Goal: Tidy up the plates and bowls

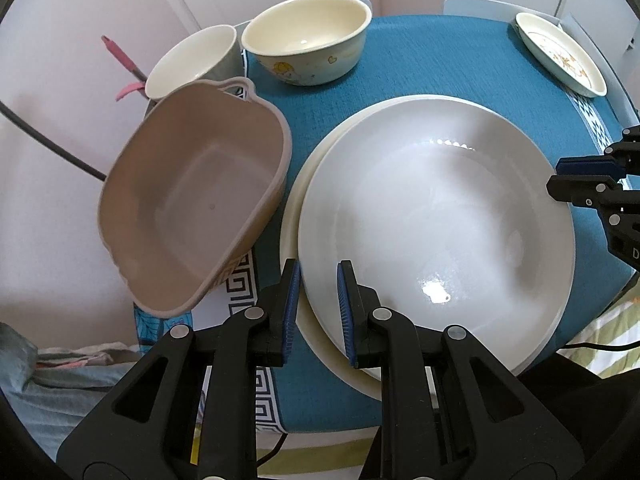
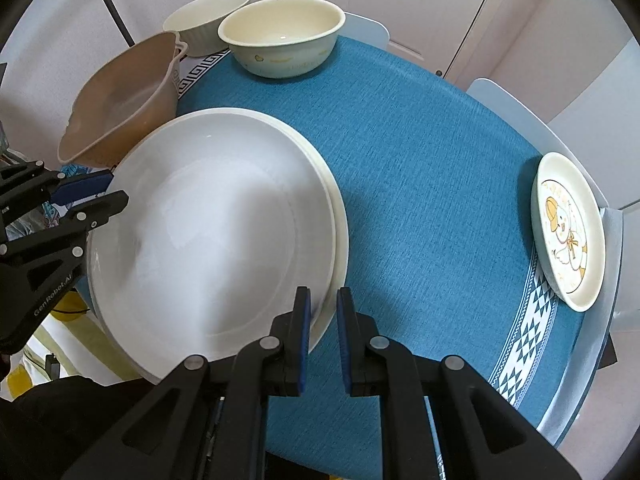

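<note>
A large white plate point(image 1: 432, 208) lies over a slightly larger cream plate point(image 1: 290, 220) on the blue tablecloth; whether the two touch I cannot tell. My left gripper point(image 1: 320, 308) is shut on the white plate's near-left rim, one finger above it and one below. My right gripper point(image 2: 323, 320) is shut on the opposite rim of the same white plate point(image 2: 216, 232), just inside the cream plate's edge point(image 2: 341, 216). Each gripper also shows in the other's view: the right gripper point(image 1: 576, 178) and the left gripper point(image 2: 100, 194).
A tan plastic basin point(image 1: 192, 200) stands left of the plates, overhanging the table edge. Behind it are a white bowl point(image 1: 192, 60) and a cream cartoon bowl point(image 1: 308, 36). A small duck-print plate point(image 2: 568, 232) lies at the table's right edge. Blue cloth point(image 2: 420, 200) lies bare between.
</note>
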